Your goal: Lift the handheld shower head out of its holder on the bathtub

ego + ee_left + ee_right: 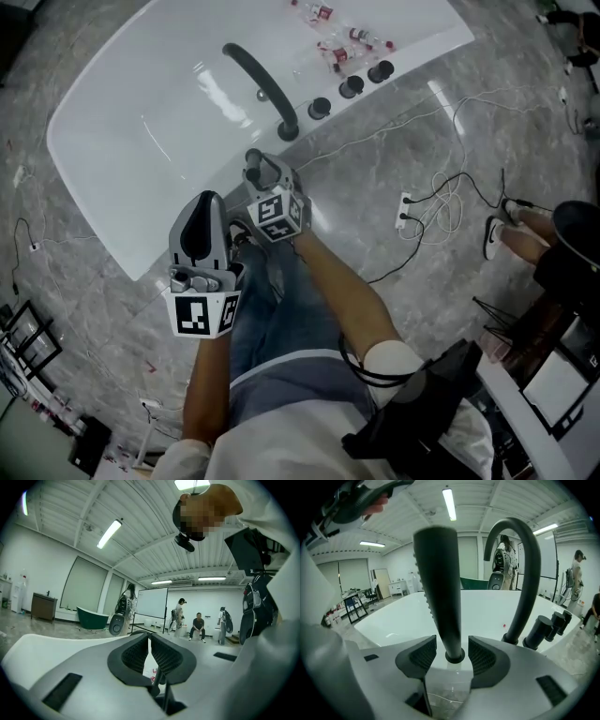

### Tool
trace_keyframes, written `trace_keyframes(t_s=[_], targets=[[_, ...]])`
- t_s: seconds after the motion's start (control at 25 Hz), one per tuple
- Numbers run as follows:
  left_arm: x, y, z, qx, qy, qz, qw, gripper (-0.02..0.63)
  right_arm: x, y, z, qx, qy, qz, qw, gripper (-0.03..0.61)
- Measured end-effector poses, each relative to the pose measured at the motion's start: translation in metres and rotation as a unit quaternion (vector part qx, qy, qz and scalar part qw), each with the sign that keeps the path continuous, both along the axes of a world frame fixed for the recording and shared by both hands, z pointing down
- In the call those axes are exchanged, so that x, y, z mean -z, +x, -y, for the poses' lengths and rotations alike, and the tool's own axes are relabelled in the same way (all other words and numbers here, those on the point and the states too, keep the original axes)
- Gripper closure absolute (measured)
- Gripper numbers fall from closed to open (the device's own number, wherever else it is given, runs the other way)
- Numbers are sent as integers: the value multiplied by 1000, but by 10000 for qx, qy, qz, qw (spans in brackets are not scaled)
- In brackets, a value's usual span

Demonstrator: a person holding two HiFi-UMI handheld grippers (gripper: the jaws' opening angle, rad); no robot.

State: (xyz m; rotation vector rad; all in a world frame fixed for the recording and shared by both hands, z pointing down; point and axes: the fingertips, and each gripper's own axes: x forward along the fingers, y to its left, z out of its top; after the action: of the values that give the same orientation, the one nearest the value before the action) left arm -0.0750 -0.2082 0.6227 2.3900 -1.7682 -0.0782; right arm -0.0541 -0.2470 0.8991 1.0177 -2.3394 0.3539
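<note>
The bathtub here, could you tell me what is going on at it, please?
A person stands at the white bathtub with a gripper in each hand. The right gripper is open, its jaws on either side of the dark handheld shower head, which stands upright in its holder beside the curved faucet. The pads do not press on it yet. The left gripper is shut, empty and faces the room.

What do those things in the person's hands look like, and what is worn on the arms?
The left tool and right tool are pale grey plastic, each ending in two black ribbed pads. Each carries a white cube printed with black square markers. The arms are bare below short white sleeves.
</note>
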Motion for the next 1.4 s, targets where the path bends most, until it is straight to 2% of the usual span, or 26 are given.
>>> trace_keyframes(t_s=[0.08, 0.16, 0.2, 0.32, 0.48, 0.68, 0.88, 0.96, 1.2, 1.28, 1.4], targets=[[-9, -3, 5, 32, 33, 26, 10000, 595, -14, -5, 8, 43, 38, -143, 9999, 365], [-13, -8, 7, 104, 21, 88, 9999, 595, -18, -9, 8, 80, 101, -214, 9997, 426], [-14, -12, 7, 128, 3, 116, 9999, 594, -17, -10, 8, 63, 117, -223, 9997, 437], [-17, -29, 9, 139, -43, 190, 9997, 595, -8, -17, 5, -133, 139, -143, 9997, 439], [-21, -48, 4, 156, -76, 278, 9995, 595, 33, -23, -6, -296, 472, 150, 9983, 439], [11, -60, -7, 167, -57, 336, 9993, 595, 148, -21, -25, -395, 1043, 635, 9917, 439], [75, -63, -36, 137, -58, 436, 9989, 595, 292, -15, -64, -185, 1797, 1061, 9778, 439], [105, -63, -48, 62, -124, 367, 9992, 597, 347, -10, -81, -226, 2029, 1254, 9709, 439], [223, -70, -90, -145, -121, 274, 9994, 595, 502, -2, -137, -689, 1933, 2003, 9580, 439], [265, -67, -114, -313, 32, 159, 9994, 595, 549, 0, -166, -752, 1987, 2056, 9553, 439], [301, -70, -157, -577, 192, 144, 9980, 595, 598, -6, -211, -741, 2276, 2102, 9479, 439]])
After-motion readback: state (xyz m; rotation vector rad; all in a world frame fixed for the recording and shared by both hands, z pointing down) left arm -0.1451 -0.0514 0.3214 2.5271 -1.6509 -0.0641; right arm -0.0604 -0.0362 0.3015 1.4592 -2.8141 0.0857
